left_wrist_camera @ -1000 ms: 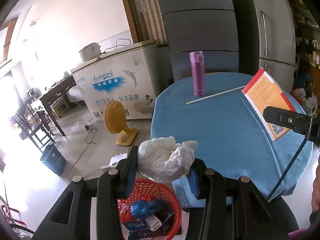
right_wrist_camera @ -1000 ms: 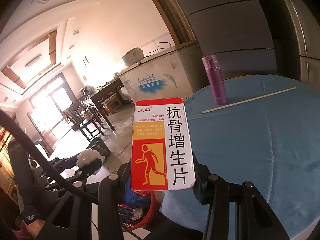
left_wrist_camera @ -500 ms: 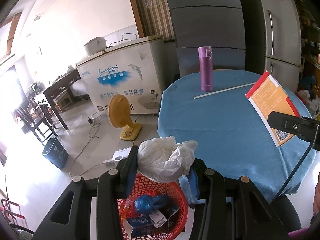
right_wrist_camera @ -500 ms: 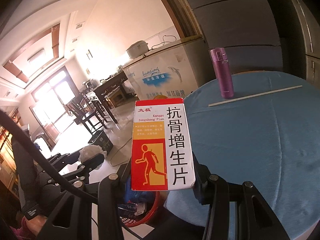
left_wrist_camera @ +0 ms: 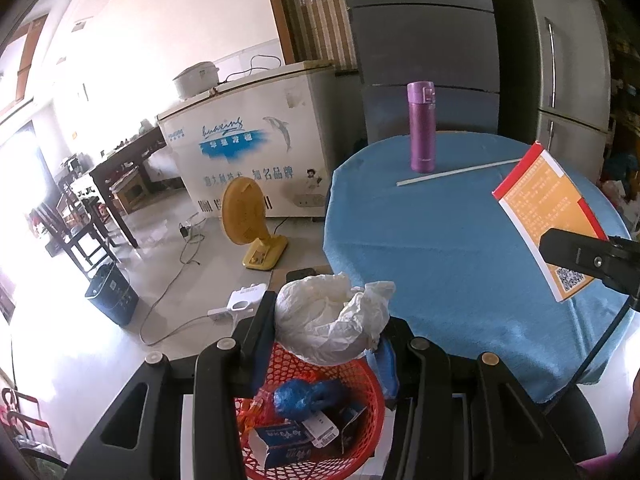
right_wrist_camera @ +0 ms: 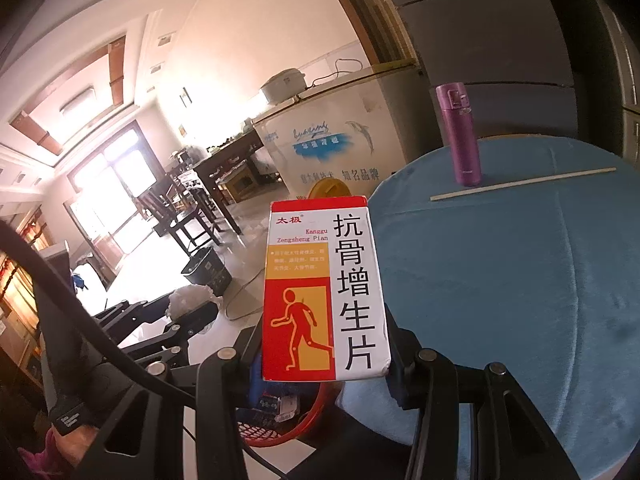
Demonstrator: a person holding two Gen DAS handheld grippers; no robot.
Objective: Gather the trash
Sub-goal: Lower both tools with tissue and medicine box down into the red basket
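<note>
Both grippers have drawn back from the round table since a second ago, so the red basket's contents show more fully under the left one and the table's near edge sits farther off. Left gripper (left_wrist_camera: 329, 322) is clamped on a crumpled white plastic bag (left_wrist_camera: 334, 322), its two black fingers pressed against either side of the wad. That wad hangs directly above the red mesh plastic basket (left_wrist_camera: 360, 376), which stands on the floor just beside the table's near-left edge and holds a blue crumpled wrapper (left_wrist_camera: 306, 396) and small blue-and-white cartons (left_wrist_camera: 280, 438). Right gripper (right_wrist_camera: 325, 344) is closed on a red, orange and white cardboard medicine box (right_wrist_camera: 324, 292), held upright with its printed face toward the camera, over the near-left edge of the blue-clothed round table (right_wrist_camera: 520, 280); part of the basket rim shows below it. Near the table's far edge a purple cylindrical flask (left_wrist_camera: 421, 127) stands upright, with a thin white stick (left_wrist_camera: 456, 171) lying flat just in front of it.
</note>
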